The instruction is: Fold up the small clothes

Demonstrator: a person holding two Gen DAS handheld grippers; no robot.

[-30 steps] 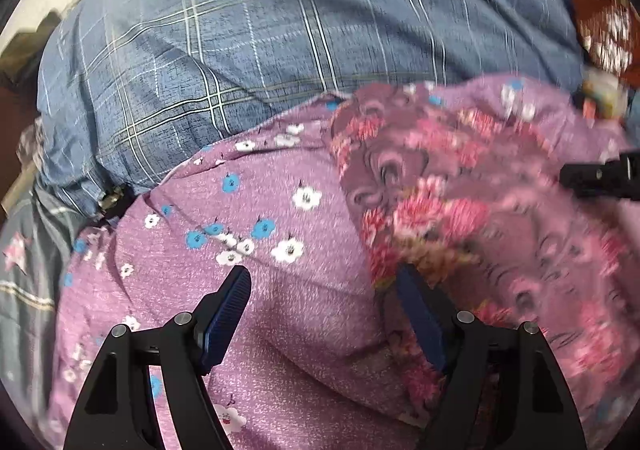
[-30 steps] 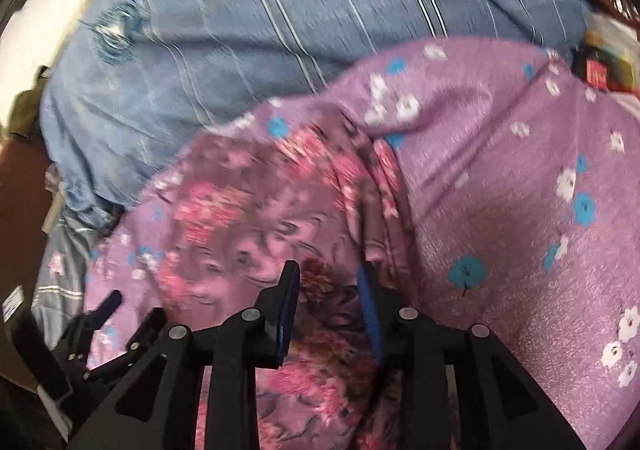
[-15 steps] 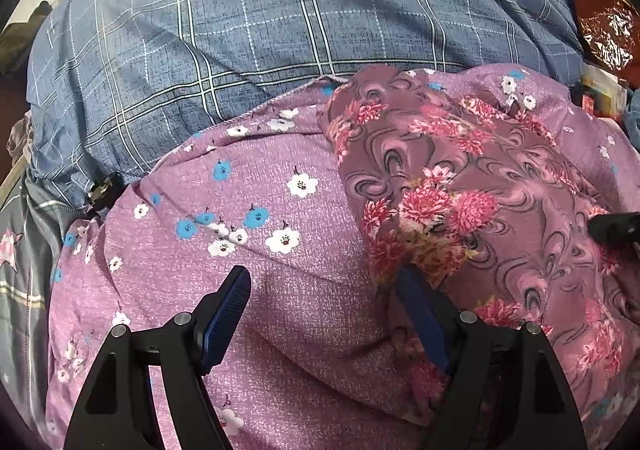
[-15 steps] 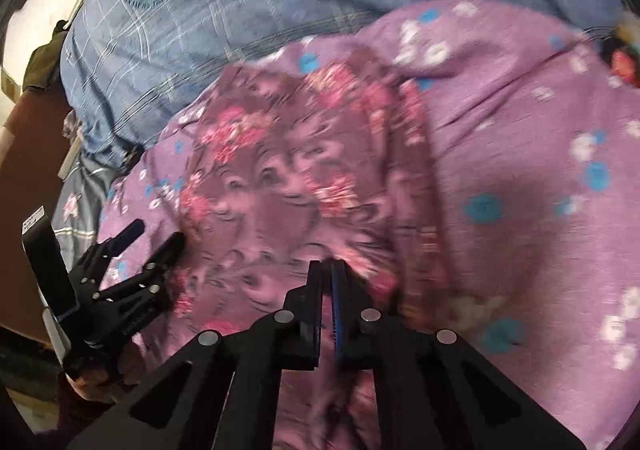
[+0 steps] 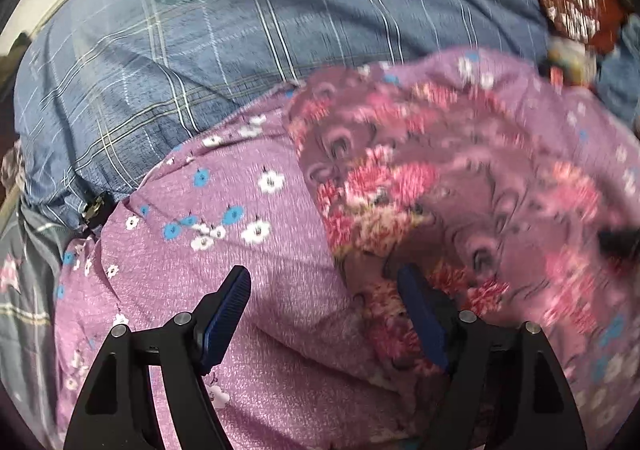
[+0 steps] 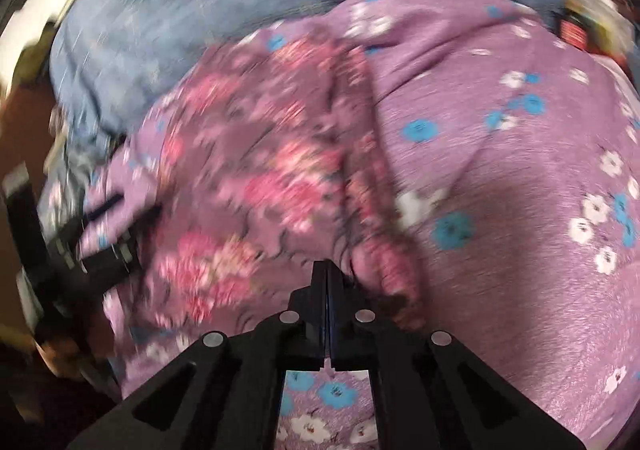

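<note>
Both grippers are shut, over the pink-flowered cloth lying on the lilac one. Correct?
Only one is. The left gripper stands open, its blue pads well apart, as the left wrist view shows. The right gripper is shut, at the pink-flowered cloth lying on the lilac cloth.

Mauve rose-print garment (image 5: pixel 460 186) lies crumpled across centre-right of frame, draped over the lilac cloth with blue and white flowers (image 5: pixel 192 270)

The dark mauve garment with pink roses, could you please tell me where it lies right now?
In the left wrist view the dark mauve rose-print garment lies right of centre, on top of the lilac small-flowered cloth, below the blue checked bedcover.
</note>
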